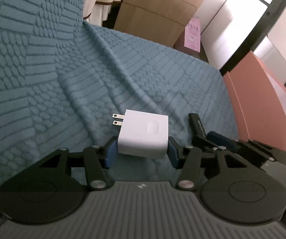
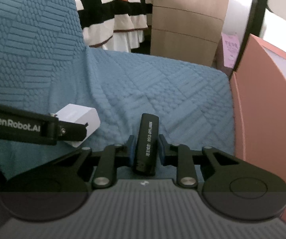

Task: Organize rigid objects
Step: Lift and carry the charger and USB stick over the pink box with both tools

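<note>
A blue textured quilt [image 1: 162, 75] covers the seat, its surface rumpled into folds.

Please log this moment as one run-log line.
left gripper: shut on white plastic plug charger | right gripper: shut on black printed stick | above blue textured blanket

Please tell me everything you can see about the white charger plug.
The white charger plug is a small boxy adapter of smooth, matte plastic with rounded edges. Two flat metal prongs stick out of one end, pointing left in the left wrist view. One face bears a shallow oval recess. The left gripper clamps it between its blue pads, apparently lifted above the blue textured cover.
</note>
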`<state>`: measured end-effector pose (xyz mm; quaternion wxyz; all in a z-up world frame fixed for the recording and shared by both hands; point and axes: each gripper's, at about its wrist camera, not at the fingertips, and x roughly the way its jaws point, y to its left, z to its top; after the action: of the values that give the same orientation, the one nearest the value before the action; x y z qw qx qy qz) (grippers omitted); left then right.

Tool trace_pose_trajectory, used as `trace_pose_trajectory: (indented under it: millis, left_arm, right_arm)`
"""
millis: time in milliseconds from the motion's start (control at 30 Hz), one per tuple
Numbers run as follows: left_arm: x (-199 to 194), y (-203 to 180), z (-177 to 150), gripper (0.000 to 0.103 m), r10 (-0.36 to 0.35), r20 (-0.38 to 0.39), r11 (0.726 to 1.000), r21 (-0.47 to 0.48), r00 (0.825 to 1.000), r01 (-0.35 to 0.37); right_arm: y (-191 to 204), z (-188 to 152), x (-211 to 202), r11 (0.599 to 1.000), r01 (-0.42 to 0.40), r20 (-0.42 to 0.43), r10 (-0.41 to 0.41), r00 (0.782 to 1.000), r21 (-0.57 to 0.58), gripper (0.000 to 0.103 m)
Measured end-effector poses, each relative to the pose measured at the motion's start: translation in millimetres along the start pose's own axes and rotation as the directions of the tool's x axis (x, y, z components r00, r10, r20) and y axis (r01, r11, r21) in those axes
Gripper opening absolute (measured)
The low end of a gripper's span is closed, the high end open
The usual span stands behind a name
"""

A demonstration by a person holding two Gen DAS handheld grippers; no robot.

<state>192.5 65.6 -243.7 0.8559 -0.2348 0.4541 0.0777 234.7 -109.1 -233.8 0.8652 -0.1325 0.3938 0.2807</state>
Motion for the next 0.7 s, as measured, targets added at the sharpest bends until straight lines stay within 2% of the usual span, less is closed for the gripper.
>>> trace_pose_trajectory:
  millis: [200,400,467,700]
  left_arm:
    - [-5,-8,-20,0.058,0.026,-0.022,0.999,0.036,0.999,-0.025]
    - [0,-14,-19,0.06,0.037,-0.021,0.997,0.067,0.999,-0.036]
    - [2,-15,-18,0.063,0.041,-0.015,0.996,0.077,0.999,-0.039]
    - [10,-24,-17,0.062,0.074,0.028,0.99,0.116,0.997,-0.077]
  right_arm:
    - [3,-22,-25,1.0,0.011,-0.047,-0.012,0.999,-0.017,0.027]
    - [1,-33,-30,0.999,0.029,-0.076,-0.03,0.997,-0.016,0.027]
    - [-1,-32,-28,1.0,0.026,-0.074,-0.026,0.997,-0.007,0.027]
    - [-1,-29,-19,1.0,0.026,-0.046,-0.026,0.999,0.015,0.029]
